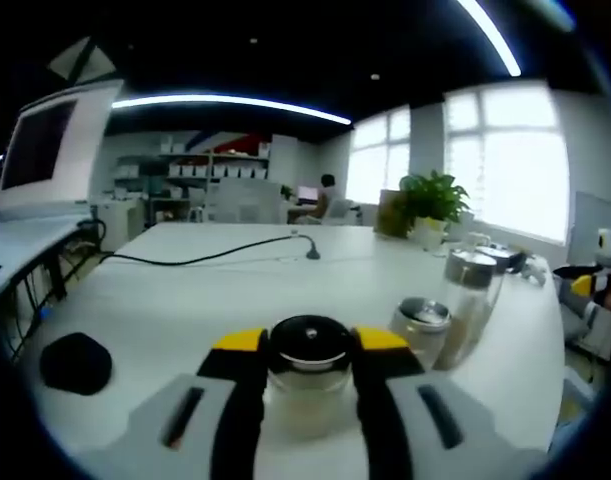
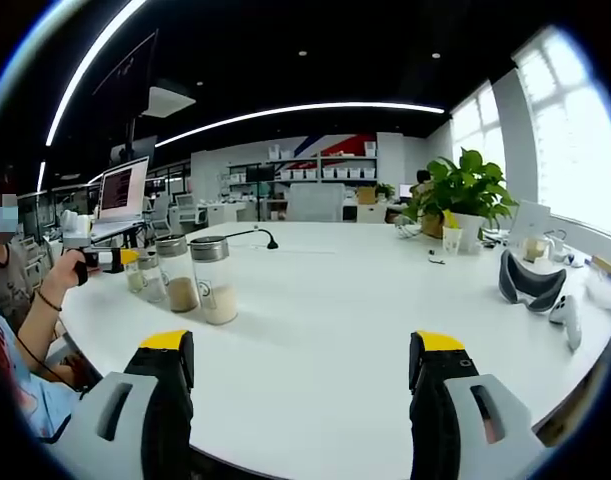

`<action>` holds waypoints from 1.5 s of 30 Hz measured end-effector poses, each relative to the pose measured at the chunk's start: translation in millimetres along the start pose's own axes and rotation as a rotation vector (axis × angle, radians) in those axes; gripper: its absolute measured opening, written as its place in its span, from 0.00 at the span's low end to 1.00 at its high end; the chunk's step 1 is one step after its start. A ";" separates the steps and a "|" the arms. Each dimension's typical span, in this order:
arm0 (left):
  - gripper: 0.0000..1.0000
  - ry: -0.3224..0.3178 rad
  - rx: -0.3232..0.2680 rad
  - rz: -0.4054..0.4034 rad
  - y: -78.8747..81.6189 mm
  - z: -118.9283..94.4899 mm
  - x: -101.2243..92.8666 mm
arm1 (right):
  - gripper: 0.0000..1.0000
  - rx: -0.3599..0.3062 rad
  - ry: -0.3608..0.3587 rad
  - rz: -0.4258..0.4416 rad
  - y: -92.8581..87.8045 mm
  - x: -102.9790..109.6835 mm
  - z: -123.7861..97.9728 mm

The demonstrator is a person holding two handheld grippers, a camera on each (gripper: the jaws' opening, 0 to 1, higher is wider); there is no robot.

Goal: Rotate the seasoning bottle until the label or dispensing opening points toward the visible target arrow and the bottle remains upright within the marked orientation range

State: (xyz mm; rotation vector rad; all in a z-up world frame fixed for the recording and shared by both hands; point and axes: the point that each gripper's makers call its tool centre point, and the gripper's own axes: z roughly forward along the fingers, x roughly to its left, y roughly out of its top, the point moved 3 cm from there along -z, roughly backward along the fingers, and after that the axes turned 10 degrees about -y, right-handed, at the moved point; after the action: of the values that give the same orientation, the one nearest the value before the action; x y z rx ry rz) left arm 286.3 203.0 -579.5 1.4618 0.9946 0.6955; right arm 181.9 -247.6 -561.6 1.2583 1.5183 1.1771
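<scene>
The seasoning bottle stands upright on the white tabletop, a squat clear glass jar with a rounded black cap ringed by a silvery metal band and pale contents in its lower part; in the left gripper view the left tongs are clenched around it, their black, yellow-tipped jaws pressed against either side of the cap and neck. No label or dispensing opening can be made out on it. Just beside it to the right stands a shorter glass jar with a flat brushed-metal lid, and past that a taller glass jar with the same kind of lid, holding little that can be read. A flat black round pad lies on the tabletop to the left, and a thin black cable snakes across the far surface. In the right gripper view the right tongs are released, jaws spread wide over bare smooth tabletop, well apart from the row of jars. A leafy potted plant stands near the window.
</scene>
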 end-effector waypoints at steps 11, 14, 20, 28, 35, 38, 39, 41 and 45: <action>0.38 -0.015 0.008 0.071 -1.1 -0.7 -4.1 | 0.92 0.009 0.009 0.003 -1.7 1.0 2.8; 0.46 -0.030 0.017 0.089 -0.6 -5.6 -4.6 | 0.92 0.010 0.008 0.005 -2.6 0.5 2.8; 0.65 -0.125 0.021 0.131 6.5 -15.3 0.8 | 0.92 0.012 0.014 0.007 -3.0 1.1 2.6; 0.88 -0.462 -0.025 0.251 23.2 -13.2 -6.7 | 0.92 0.012 0.011 0.005 -2.7 -0.3 2.2; 1.00 -0.693 0.006 0.269 13.7 -12.1 -18.4 | 0.92 0.005 0.015 0.001 -0.7 1.1 2.1; 0.99 -0.777 -0.031 0.279 14.3 -11.5 -22.9 | 0.92 0.008 0.016 -0.001 -1.4 1.2 2.3; 0.98 -0.779 -0.022 0.276 13.1 -9.7 -20.0 | 0.92 0.008 0.014 -0.001 -1.4 0.7 2.2; 0.95 -0.818 -0.026 0.313 12.5 -8.0 -21.0 | 0.92 0.006 0.009 0.001 -0.8 -0.3 2.1; 0.86 -0.906 -0.040 0.303 13.5 -5.2 -24.3 | 0.92 0.005 0.012 0.000 -0.6 0.9 1.8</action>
State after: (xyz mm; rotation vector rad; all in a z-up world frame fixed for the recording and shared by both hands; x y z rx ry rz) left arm 273.2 184.6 -562.5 1.6591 0.0620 0.1902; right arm 183.3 -246.5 -562.7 1.2565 1.5316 1.1835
